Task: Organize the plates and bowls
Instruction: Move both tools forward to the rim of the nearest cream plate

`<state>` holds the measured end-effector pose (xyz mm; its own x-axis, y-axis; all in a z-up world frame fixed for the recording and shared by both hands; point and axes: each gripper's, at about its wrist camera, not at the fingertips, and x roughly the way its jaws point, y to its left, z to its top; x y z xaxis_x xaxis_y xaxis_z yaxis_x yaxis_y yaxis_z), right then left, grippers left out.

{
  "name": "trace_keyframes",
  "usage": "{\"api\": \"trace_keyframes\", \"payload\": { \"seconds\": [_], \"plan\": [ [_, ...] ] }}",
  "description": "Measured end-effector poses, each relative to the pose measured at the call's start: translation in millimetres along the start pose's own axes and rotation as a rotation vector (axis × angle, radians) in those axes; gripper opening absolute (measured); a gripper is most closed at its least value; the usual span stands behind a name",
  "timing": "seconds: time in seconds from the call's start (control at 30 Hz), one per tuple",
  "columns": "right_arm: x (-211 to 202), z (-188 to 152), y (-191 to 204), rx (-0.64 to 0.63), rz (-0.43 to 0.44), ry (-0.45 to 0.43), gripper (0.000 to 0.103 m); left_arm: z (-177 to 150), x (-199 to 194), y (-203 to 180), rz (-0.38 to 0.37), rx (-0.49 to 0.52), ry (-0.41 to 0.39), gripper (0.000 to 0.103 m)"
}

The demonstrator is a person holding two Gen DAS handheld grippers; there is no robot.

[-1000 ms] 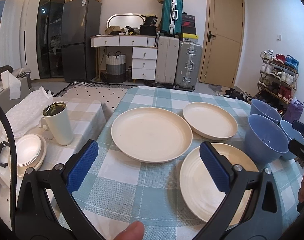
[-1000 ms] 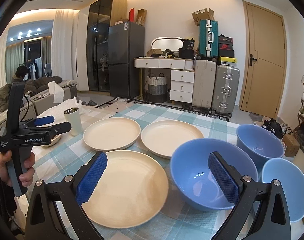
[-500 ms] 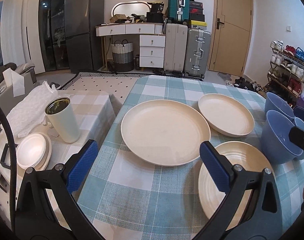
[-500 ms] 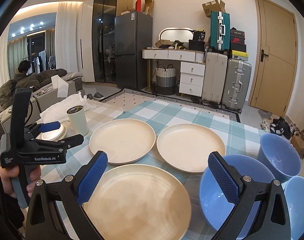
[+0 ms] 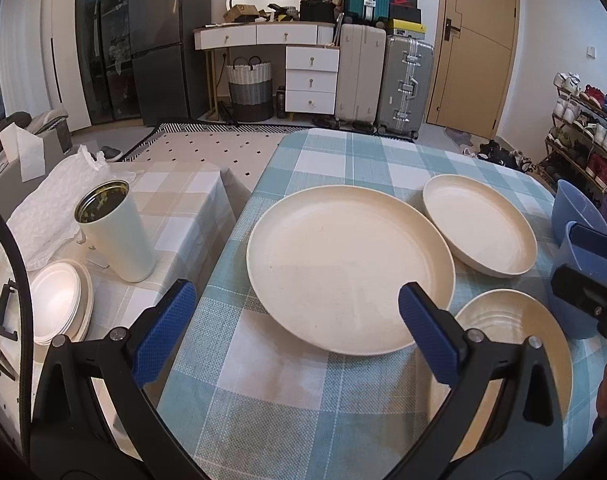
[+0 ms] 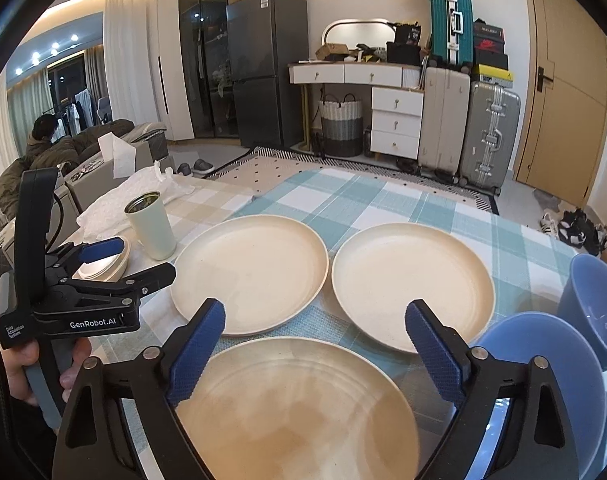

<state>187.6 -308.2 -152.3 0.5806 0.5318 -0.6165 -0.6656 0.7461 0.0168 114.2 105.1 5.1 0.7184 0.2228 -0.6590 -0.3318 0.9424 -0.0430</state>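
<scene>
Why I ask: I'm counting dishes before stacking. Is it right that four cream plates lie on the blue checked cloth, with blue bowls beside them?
Not quite: there are three cream plates, not four. The right wrist view shows all three: a near plate, a far left plate and a far right plate on the blue checked cloth, with blue bowls beside them.

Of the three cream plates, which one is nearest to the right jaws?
The ringed, browner plate directly under the right gripper; the other two lie farther back.
</scene>
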Motion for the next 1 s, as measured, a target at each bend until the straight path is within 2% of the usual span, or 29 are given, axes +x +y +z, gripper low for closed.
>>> {"api": "trace_keyframes", "payload": {
  "seconds": [0.13, 0.27, 0.43, 0.57, 0.7, 0.8, 0.87, 0.93, 1.0],
  "plan": [
    [19.2, 1.3, 2.3, 0.006, 0.014, 0.039, 0.087, 1.3, 16.3, 4.6, 0.029, -0.005, 0.019, 0.101],
    [39.7, 2.7, 5.3, 0.007, 0.038, 0.071, 0.081, -0.5, 28.9, 14.4, 0.002, -0.040, 0.042, 0.101],
    [63.0, 6.4, 7.2, 0.017, 0.068, 0.110, 0.077, -5.5, 46.2, 23.6, 0.003, -0.063, 0.068, 0.100],
    [84.0, 7.1, 8.6, 0.033, 0.082, 0.149, 0.071, -12.3, 57.1, 29.9, -0.003, -0.083, 0.096, 0.099],
    [103.4, 4.4, 10.7, 0.048, 0.097, 0.193, 0.064, -18.5, 69.5, 35.8, -0.016, -0.096, 0.130, 0.093],
    [117.4, 4.3, 13.6, 0.038, 0.090, 0.218, 0.064, -21.4, 74.1, 40.2, -0.025, -0.112, 0.139, 0.090],
    [123.9, 4.7, 13.8, 0.042, 0.085, 0.230, 0.064, -22.9, 76.0, 42.4, -0.033, -0.121, 0.149, 0.086],
    [130.2, 5.2, 11.0, 0.052, 0.080, 0.243, 0.062, -23.7, 79.2, 42.4, -0.040, -0.123, 0.160, 0.076],
    [132.0, 5.3, 9.3, 0.057, 0.081, 0.249, 0.062, -24.0, 80.7, 41.2, -0.050, -0.128, 0.162, 0.072]
  ]
}}
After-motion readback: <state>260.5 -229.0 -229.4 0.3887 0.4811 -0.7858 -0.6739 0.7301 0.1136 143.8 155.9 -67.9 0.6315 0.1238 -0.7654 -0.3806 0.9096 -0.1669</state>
